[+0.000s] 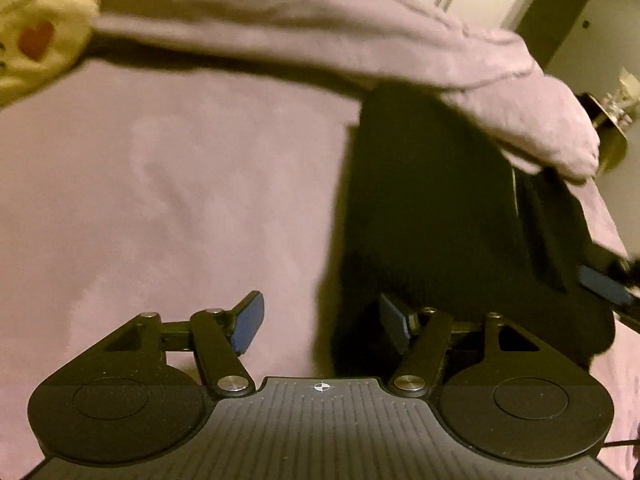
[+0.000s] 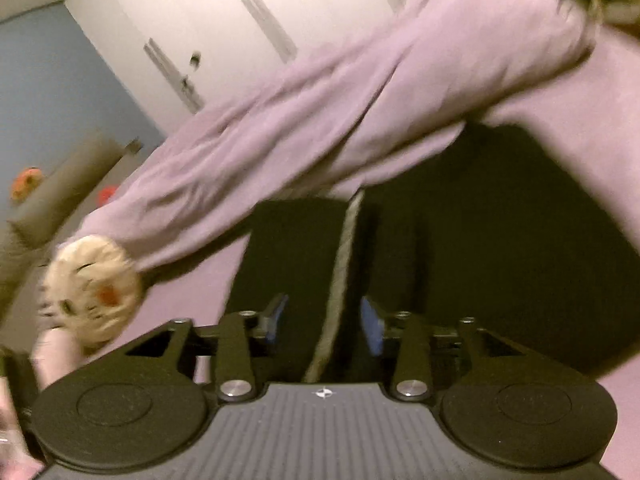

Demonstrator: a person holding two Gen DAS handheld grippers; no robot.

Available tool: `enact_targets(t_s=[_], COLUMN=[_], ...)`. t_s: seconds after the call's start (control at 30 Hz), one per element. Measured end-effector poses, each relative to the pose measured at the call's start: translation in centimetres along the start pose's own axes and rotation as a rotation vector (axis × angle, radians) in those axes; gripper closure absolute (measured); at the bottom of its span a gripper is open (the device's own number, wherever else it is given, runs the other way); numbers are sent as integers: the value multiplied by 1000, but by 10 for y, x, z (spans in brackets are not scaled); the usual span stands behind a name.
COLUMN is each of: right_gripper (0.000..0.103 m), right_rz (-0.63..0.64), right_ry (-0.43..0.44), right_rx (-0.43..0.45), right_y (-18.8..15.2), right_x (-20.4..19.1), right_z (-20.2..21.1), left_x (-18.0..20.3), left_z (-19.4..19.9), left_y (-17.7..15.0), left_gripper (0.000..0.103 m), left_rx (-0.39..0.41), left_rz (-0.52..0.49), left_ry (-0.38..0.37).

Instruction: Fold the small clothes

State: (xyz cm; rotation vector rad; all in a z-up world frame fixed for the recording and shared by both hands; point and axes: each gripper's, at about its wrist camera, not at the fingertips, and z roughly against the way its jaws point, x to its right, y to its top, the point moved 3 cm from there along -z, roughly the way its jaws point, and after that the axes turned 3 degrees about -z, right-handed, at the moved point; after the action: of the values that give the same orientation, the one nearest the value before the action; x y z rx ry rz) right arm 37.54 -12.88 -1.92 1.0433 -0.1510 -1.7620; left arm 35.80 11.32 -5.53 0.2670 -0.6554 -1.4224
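A black garment [image 1: 432, 216] lies flat on the lilac bed sheet [image 1: 180, 200], right of centre in the left wrist view. My left gripper [image 1: 322, 322] is open just above the garment's near left edge, its left pad over bare sheet and its right pad over black cloth. Nothing is between its jaws. In the right wrist view the black garment [image 2: 480, 240] shows a pale grey stripe [image 2: 340, 272] running toward the camera. My right gripper [image 2: 323, 318] is open, with that striped fold lying between its pads and not pinched. A blue pad [image 1: 604, 286] of the right gripper shows at the garment's right edge.
A rolled lilac duvet or pillow [image 1: 320, 28] crosses the bed behind the garment. A cream plush toy with a red heart [image 1: 36, 28] [image 2: 92, 292] lies at its left end. White wardrobe doors [image 2: 240, 20] stand behind the bed, and a bedside stand [image 1: 612, 128] is at the right.
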Motion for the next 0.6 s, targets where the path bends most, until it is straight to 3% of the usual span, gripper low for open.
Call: enact_targets(t_s=[0.07, 0.13, 0.2, 0.23, 0.27, 0.3, 0.43, 0.53, 0.6], right_gripper=[42, 42, 41, 49, 75, 88, 89, 89, 88], right_rz=[-22, -62, -141, -163, -167, -155, 83, 304, 269], right_ry=[-1, -26, 16, 43, 44, 25, -50, -204, -229], right_rx=[-88, -130, -156, -150, -145, -145, -34, 37, 0], right_y=[2, 3, 5, 7, 9, 11, 25, 30, 31], right_x=[2, 10, 17, 19, 19, 20, 5, -1, 12], right_z=[-27, -50, -65, -69, -70, -70, -38, -23, -33], left_x=[0, 3, 5, 5, 6, 10, 15, 22, 30], left_z=[-10, -16, -17, -15, -14, -15, -1, 6, -2], left_y=[-5, -6, -8, -8, -8, -5, 1, 10, 15], left_gripper=[35, 35, 35, 35, 35, 35, 34, 27, 27], left_rx=[-16, -32, -34, -37, -35, -35, -23, 12, -1], left_rz=[-5, -6, -4, -6, -14, -20, -18, -30, -25], left_ry=[5, 2, -8, -7, -5, -2, -50, -64, -93])
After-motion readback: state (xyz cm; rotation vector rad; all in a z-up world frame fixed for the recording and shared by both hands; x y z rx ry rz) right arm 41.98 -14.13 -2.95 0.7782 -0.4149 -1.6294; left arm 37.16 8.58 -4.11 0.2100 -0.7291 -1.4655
